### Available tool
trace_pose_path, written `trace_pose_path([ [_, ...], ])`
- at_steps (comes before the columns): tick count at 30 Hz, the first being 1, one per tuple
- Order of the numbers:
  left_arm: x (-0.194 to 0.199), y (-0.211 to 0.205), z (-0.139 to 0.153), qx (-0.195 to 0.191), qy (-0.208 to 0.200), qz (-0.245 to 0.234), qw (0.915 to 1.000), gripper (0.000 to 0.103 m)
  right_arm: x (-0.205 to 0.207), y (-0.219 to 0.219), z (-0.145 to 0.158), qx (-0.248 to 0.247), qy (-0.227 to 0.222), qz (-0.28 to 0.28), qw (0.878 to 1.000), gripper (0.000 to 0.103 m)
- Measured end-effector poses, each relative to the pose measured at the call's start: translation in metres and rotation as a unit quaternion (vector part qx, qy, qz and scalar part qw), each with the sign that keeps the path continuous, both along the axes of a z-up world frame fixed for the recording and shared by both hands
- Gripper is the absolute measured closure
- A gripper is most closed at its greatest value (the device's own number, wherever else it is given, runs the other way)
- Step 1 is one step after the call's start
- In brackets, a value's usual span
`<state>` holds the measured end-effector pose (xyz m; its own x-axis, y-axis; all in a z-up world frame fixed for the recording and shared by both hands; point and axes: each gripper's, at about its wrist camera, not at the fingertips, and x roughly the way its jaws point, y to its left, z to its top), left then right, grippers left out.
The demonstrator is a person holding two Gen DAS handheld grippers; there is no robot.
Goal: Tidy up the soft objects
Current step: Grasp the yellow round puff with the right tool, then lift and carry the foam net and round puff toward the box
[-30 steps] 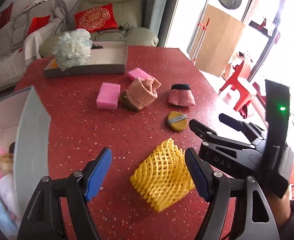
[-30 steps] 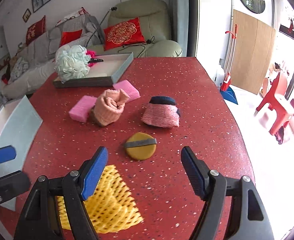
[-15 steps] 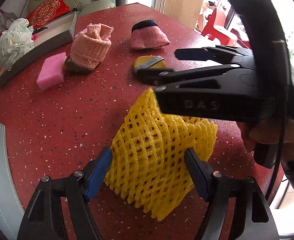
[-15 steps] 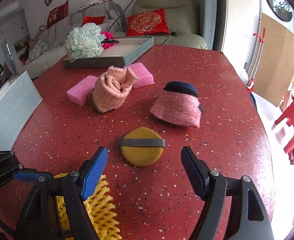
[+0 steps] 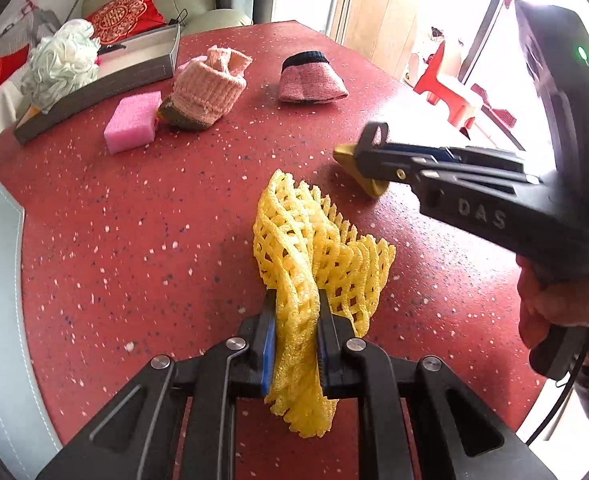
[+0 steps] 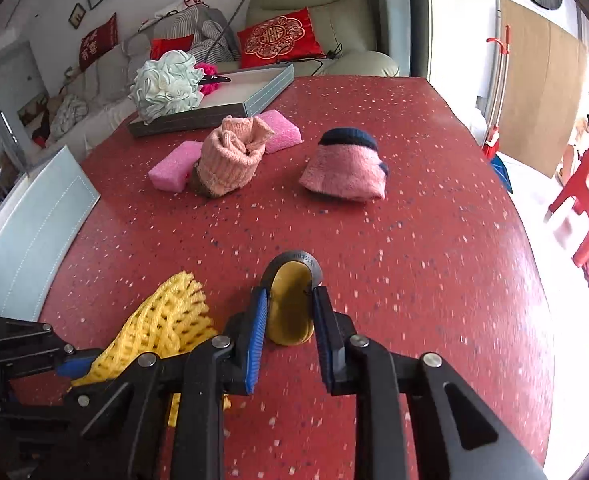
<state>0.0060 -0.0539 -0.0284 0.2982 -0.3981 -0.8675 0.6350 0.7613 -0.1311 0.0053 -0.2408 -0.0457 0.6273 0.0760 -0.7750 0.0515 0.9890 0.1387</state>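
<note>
My left gripper [image 5: 294, 328] is pinching the yellow foam net [image 5: 318, 248] at bottom centre of the left wrist view; jaws have just been closing and are now squeezing the mesh into a narrow bunch, w/ the rest of it fanning out above the pads over the red speckled surface [image 5: 134, 220]. My right gripper [image 6: 290, 320] is clamping the mustard powder puff [image 6: 292, 304] at lower centre of the right wrist view; those jaws have also just been closing, and the puff is folding up on edge between the pads. In the left view the right gripper is reaching in from the right edge, a hand [image 5: 550, 300] wrapping its handle. Other soft things are lying toward the top of both frames: pink knit sock roll [image 6: 230, 160] touching a pink sponge [image 6: 170, 166], 2nd pink sponge [image 6: 280, 134] just behind it, pink sock w/ dark cuff [image 6: 346, 172] apart to the right. The grey tray [image 6: 254, 96] at upper left is holding a pale bath pouf [image 6: 166, 84].
</note>
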Motion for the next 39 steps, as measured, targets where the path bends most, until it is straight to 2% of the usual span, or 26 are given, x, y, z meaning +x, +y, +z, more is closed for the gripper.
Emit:
trace_pose_path([
  [2, -0.005, 0.014, 0.001, -0.017, 0.014, 0.011, 0.9997, 0.086, -0.019, 0.006, -0.001, -0.011, -0.009, -0.006, 1.0, 0.079],
  [3, -0.009, 0.019, 0.002, -0.021, 0.018, 0.017, 0.9995, 0.086, -0.025, 0.009, -0.001, -0.008, -0.001, -0.004, 1.0, 0.102],
  [4, -0.014, 0.024, 0.003, -0.025, 0.02, 0.023, 0.9992, 0.086, -0.033, 0.008, -0.002, 0.011, 0.001, -0.011, 1.0, 0.103],
  [5, -0.016, 0.029, 0.005, -0.031, 0.023, 0.029, 0.9988, 0.086, -0.041, 0.008, -0.002, 0.029, -0.003, -0.019, 0.999, 0.103],
  [10, -0.029, 0.055, 0.007, -0.052, 0.031, 0.064, 0.9961, 0.086, -0.073, 0.012, -0.008, 0.058, -0.006, -0.046, 0.997, 0.103],
  [12, -0.033, 0.064, 0.003, -0.053, 0.039, 0.075, 0.995, 0.086, -0.073, 0.013, -0.006, 0.08, -0.016, -0.036, 0.996, 0.103],
  [14, -0.028, 0.064, 0.001, -0.055, 0.036, 0.083, 0.9944, 0.086, -0.062, 0.009, -0.001, 0.069, -0.022, -0.047, 0.996, 0.098],
  [15, -0.026, 0.064, 0.002, -0.057, 0.033, 0.086, 0.9941, 0.086, -0.054, 0.007, 0.001, 0.056, -0.026, -0.058, 0.996, 0.077],
  [16, -0.025, 0.064, 0.003, -0.058, 0.031, 0.09, 0.9937, 0.086, -0.045, 0.003, 0.002, 0.044, -0.026, -0.074, 0.996, 0.034],
  [17, -0.023, 0.065, 0.003, -0.058, 0.03, 0.094, 0.9935, 0.086, -0.037, 0.0, 0.003, 0.035, -0.025, -0.09, 0.995, 0.016],
  [18, -0.022, 0.065, 0.003, -0.056, 0.03, 0.095, 0.9934, 0.086, -0.03, -0.002, 0.003, 0.035, -0.028, -0.095, 0.994, 0.01],
  [19, -0.02, 0.064, 0.001, -0.052, 0.031, 0.096, 0.9935, 0.086, -0.023, -0.004, 0.003, 0.049, -0.025, -0.089, 0.995, 0.01],
  [21, -0.017, 0.066, -0.002, -0.049, 0.036, 0.1, 0.9931, 0.086, -0.012, -0.003, 0.003, 0.075, -0.025, -0.078, 0.994, 0.014],
  [22, -0.016, 0.068, -0.004, -0.052, 0.039, 0.103, 0.9926, 0.086, -0.006, 0.003, 0.001, 0.061, -0.017, -0.075, 0.995, 0.026],
  [24, -0.013, 0.07, -0.008, -0.057, 0.043, 0.107, 0.9917, 0.086, 0.009, 0.019, -0.012, 0.003, 0.034, -0.058, 0.998, 0.049],
  [26, -0.013, 0.071, -0.009, -0.06, 0.042, 0.109, 0.9914, 0.086, 0.01, 0.041, -0.013, -0.069, 0.034, -0.031, 0.997, 0.054],
  [28, -0.014, 0.071, -0.009, -0.061, 0.04, 0.11, 0.9913, 0.086, 0.005, 0.044, -0.012, -0.052, 0.037, -0.017, 0.998, 0.074],
  [31, -0.019, 0.073, -0.007, -0.058, 0.034, 0.115, 0.9911, 0.086, -0.016, 0.042, -0.012, -0.029, 0.037, -0.022, 0.999, 0.082],
  [35, -0.028, 0.074, -0.006, -0.059, 0.03, 0.113, 0.9914, 0.086, -0.061, 0.05, -0.014, -0.021, 0.025, -0.026, 0.999, 0.084],
  [39, -0.038, 0.078, -0.008, -0.062, 0.029, 0.117, 0.9908, 0.086, -0.105, 0.072, -0.014, -0.053, 0.015, -0.026, 0.998, 0.084],
])
